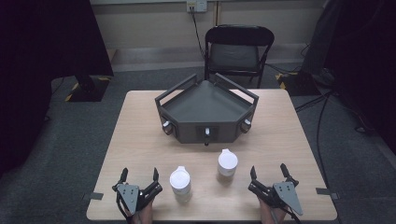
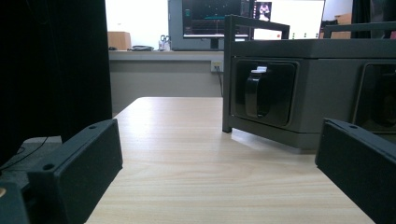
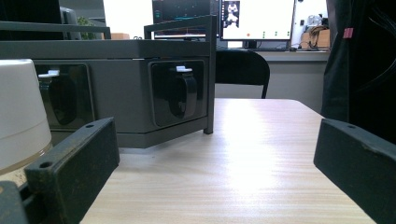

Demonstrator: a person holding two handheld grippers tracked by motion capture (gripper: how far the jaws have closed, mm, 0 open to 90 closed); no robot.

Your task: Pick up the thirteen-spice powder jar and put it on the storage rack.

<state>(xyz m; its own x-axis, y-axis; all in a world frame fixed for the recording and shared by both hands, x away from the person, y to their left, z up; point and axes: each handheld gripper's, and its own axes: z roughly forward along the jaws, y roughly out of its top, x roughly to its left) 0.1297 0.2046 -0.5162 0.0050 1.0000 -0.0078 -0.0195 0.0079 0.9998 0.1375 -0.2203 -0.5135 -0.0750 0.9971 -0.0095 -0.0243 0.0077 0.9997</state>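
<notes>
A wooden table (image 1: 140, 140) carries a grey angular tray unit (image 1: 205, 105) at its far middle, and two white-lidded jars stand nearer: the left jar (image 1: 180, 183) and the right jar (image 1: 227, 165). The left gripper (image 1: 138, 179) and right gripper (image 1: 268, 174) rest at the near edge, jaws spread wide and empty, each outside its closest jar. This looks like the start; next, a gripper must swing inward and straddle a jar.
</notes>
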